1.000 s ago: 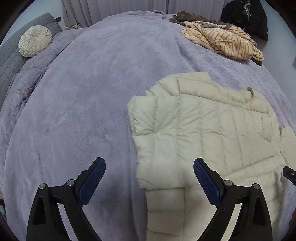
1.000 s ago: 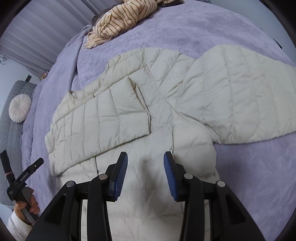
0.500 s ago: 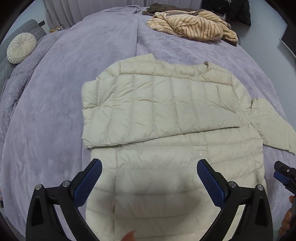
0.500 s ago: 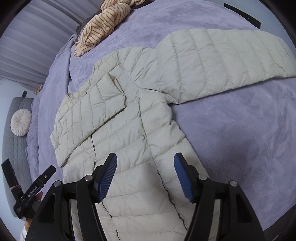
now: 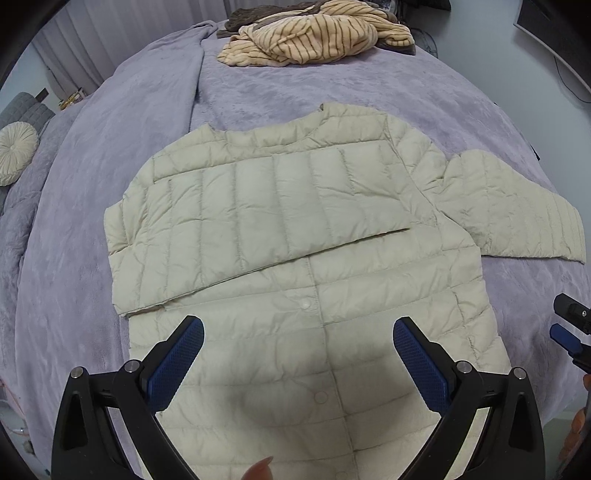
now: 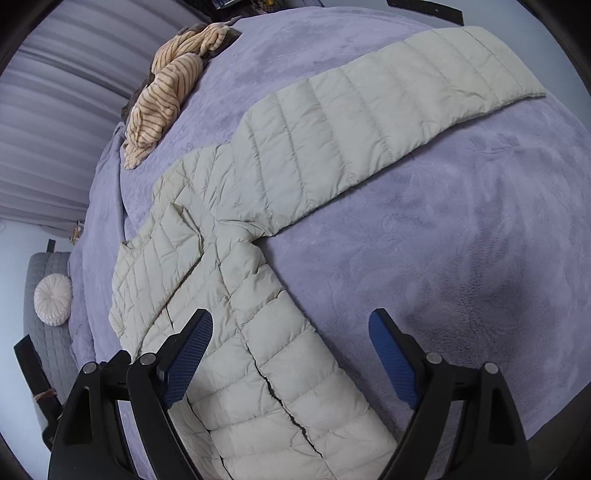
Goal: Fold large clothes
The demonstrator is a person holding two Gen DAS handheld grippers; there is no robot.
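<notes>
A cream quilted puffer jacket (image 5: 314, 266) lies flat, front up, on a purple bed cover (image 5: 110, 147). Its left sleeve (image 5: 240, 221) is folded across the chest. Its right sleeve (image 6: 369, 122) stretches straight out over the cover. My left gripper (image 5: 298, 354) is open and empty above the jacket's lower front, near the snap placket. My right gripper (image 6: 291, 354) is open and empty above the jacket's right hem edge (image 6: 295, 369) and the bare cover. The right gripper's tip shows at the edge of the left wrist view (image 5: 572, 325).
A striped tan garment (image 5: 314, 33) is heaped at the far side of the bed, also in the right wrist view (image 6: 166, 99). A round cream cushion (image 5: 14, 151) rests on a grey sofa (image 6: 51, 295) at the left. Curtains (image 6: 55, 129) hang behind.
Both grippers have pulled back toward the jacket's hem. The left view swung from the bare cover to centre on the jacket. The right gripper's jaws have opened wider.
</notes>
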